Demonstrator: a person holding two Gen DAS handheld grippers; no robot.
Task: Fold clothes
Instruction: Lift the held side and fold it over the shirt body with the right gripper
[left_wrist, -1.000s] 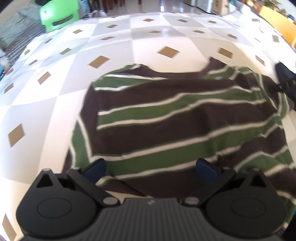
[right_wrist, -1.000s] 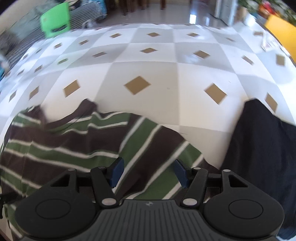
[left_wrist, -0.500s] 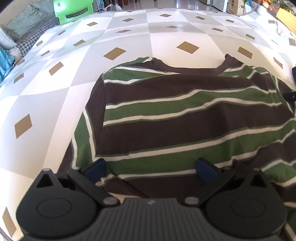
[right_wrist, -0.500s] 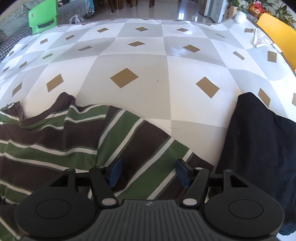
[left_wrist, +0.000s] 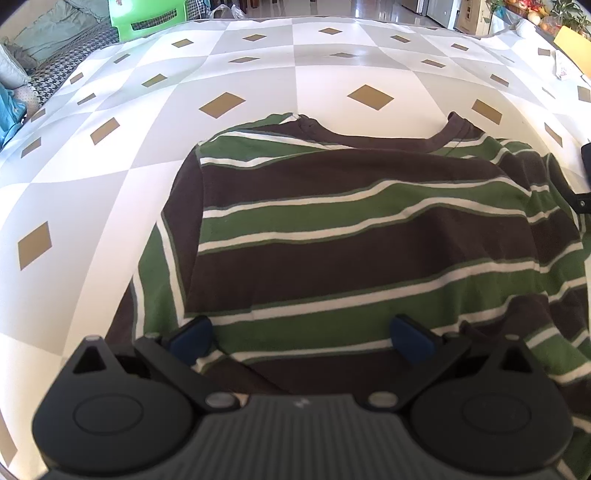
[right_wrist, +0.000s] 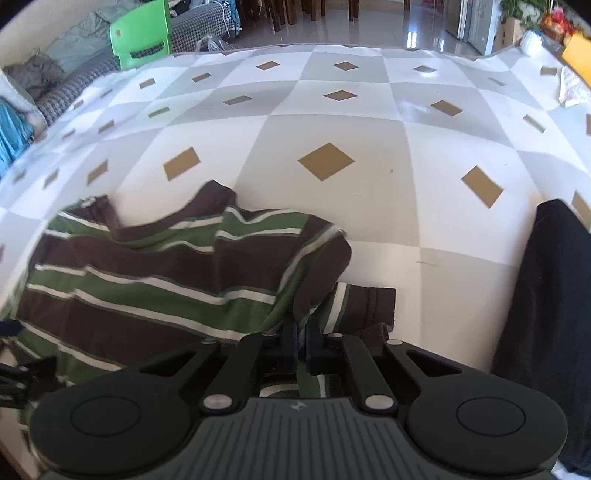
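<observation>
A brown, green and white striped shirt (left_wrist: 351, 258) lies spread on the checked tablecloth (left_wrist: 332, 92), collar toward the far side. My left gripper (left_wrist: 301, 338) hovers open over its near hem, the blue pads (left_wrist: 192, 336) wide apart with flat cloth below them. In the right wrist view the shirt (right_wrist: 147, 280) fills the left half. My right gripper (right_wrist: 303, 332) is shut on a bunched fold of its right sleeve, and the cloth rises into a ridge at the jaws.
A black garment (right_wrist: 546, 314) lies on the table just right of the right gripper. A green plastic chair (right_wrist: 144, 33) and a sofa with cushions stand beyond the far left edge. Bare checked tablecloth (right_wrist: 332, 206) stretches beyond the shirt.
The right gripper's jaws went from wide apart over the sleeve to closed on it, gathering the cloth into a fold. The left gripper stayed open above the hem.
</observation>
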